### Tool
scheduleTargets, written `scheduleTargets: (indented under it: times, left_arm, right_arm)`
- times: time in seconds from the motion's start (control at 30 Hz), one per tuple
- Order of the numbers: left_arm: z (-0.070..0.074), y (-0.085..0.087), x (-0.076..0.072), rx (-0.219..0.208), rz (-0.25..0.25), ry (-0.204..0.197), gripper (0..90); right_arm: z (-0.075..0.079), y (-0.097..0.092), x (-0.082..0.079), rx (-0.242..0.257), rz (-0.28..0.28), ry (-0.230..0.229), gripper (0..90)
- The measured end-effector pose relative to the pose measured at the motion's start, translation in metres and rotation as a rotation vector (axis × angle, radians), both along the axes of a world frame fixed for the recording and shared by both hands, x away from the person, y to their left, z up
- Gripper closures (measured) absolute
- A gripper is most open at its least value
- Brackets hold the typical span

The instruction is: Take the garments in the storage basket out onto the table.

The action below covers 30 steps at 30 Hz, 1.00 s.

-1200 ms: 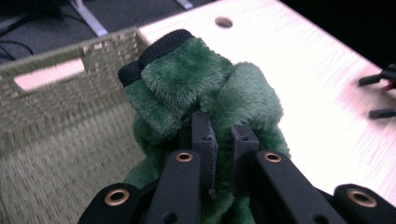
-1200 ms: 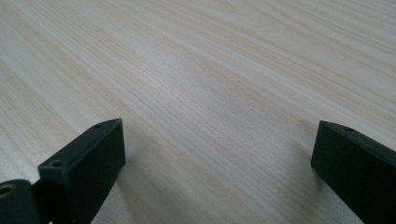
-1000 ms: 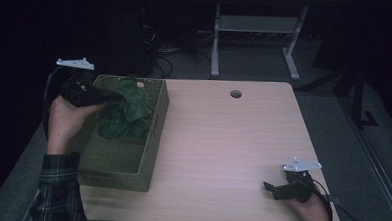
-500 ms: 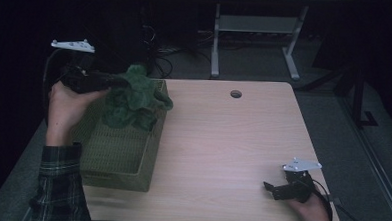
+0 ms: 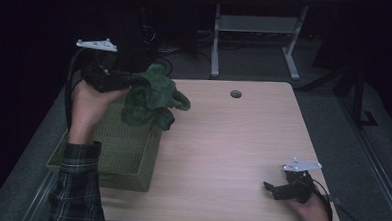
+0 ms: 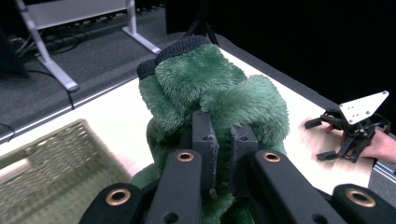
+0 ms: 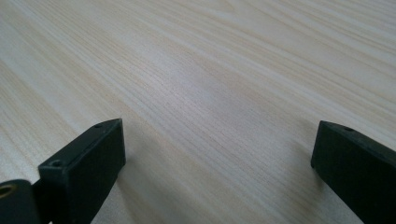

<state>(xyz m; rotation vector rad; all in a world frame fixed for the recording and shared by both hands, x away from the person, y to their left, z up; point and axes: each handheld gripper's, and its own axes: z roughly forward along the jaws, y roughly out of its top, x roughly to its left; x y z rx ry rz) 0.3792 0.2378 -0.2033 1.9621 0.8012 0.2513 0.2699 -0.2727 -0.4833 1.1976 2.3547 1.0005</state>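
Pale wood grain runs under our right hand-held gripper (image 5: 276, 188) at the near right corner of the worktop (image 5: 232, 142), jaws spread wide over bare board, holding nothing. It sits well apart from the action, so it poses little risk; if it swung in late, we judge it could snag the dangling fabric.

Moving left, the green woven basket (image 5: 117, 152) sits on the near left edge of the worktop, its stiff ribbed weave showing in the left gripper view (image 6: 51, 168). One corner looks close to the worktop's edge, so a tug on anything caught in the weave could shift it.

Just above its far right corner hangs the green plush garment (image 5: 152, 101), thick and shaggy, bunched into soft lobes with a dark knitted cuff (image 6: 180, 46) on top. Our left hand-held gripper (image 5: 135, 81) has its jaws nearly closed, pinching a fold of that pile (image 6: 224, 100).

Here is the worry: we are gripping one fold of a floppy, slippery mass. The pile could slide out between the pads, or the loose lower folds could drag across the basket rim as we carry it right. Beyond the worktop, a round cable hole (image 5: 236, 93) and a metal frame (image 5: 252, 38) on grey carpet.
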Motion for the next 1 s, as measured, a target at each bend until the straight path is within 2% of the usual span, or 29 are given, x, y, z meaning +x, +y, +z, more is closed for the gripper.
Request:
scheduleTargets:
  times: [0.1, 0.23, 0.47, 0.53, 0.7, 1.0]
  left_arm:
    - [-0.005, -0.016, 0.003, -0.005, -0.016, 0.005, 84.0]
    - [-0.01, -0.028, 0.006, -0.015, -0.033, 0.01, 84.0]
    - [-0.023, -0.062, 0.01, -0.006, -0.059, 0.018, 83.9]
    - [-0.024, -0.065, 0.01, -0.005, -0.06, 0.017, 83.9]
    - [-0.034, -0.082, 0.009, -0.037, -0.059, 0.031, 83.8]
    - [-0.058, -0.11, 0.007, -0.019, -0.074, 0.063, 83.9]
  right_arm:
    - [0.0, 0.0, 0.0, 0.0, 0.0, 0.0, 2.4]
    - [0.0, 0.0, 0.0, 0.0, 0.001, -0.001, 2.4]
    - [0.0, 0.0, 0.0, 0.0, 0.0, 0.0, 2.5]
    - [0.0, 0.0, 0.0, 0.0, 0.001, 0.0, 2.4]
    - [0.0, 0.0, 0.0, 0.001, -0.001, 0.0, 2.4]
    - [0.0, 0.0, 0.0, 0.002, -0.002, 0.002, 2.4]
